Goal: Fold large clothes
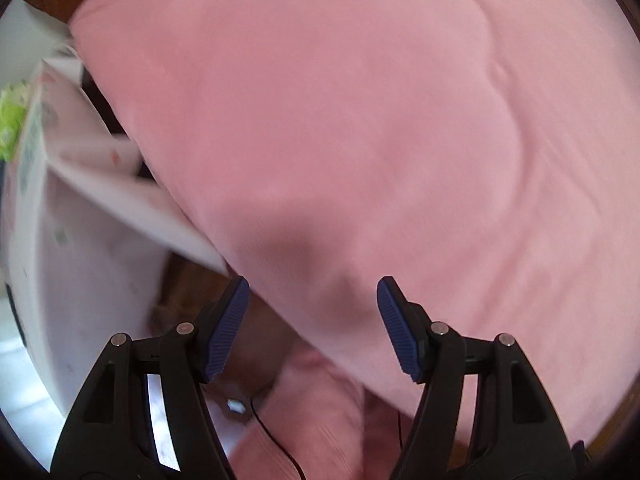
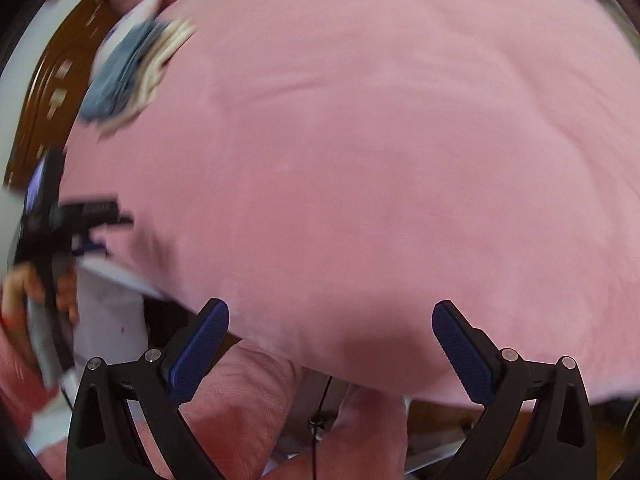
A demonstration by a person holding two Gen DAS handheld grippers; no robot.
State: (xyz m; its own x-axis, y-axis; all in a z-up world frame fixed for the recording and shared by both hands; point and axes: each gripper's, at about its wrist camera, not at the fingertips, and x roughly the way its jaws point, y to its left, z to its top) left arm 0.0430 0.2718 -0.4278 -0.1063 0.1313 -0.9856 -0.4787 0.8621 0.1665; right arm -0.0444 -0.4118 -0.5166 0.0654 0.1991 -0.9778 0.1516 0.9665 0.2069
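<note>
A large pink garment (image 1: 340, 128) lies spread out flat and fills most of both views; it also shows in the right wrist view (image 2: 360, 160). My left gripper (image 1: 312, 312) is open and empty, its blue pads just above the garment's near edge. My right gripper (image 2: 330, 332) is open wide and empty, also at the near edge of the cloth. The left gripper (image 2: 76, 216) shows at the far left of the right wrist view, held by a hand, beside the garment's left edge. Both views are blurred by motion.
A white patterned cloth (image 1: 80, 152) hangs at the left beside the garment. Folded blue and cream clothes (image 2: 132, 64) lie at the garment's far left corner. Dark wooden furniture (image 2: 60, 80) stands behind. The person's pink trousers (image 2: 240, 400) are below the grippers.
</note>
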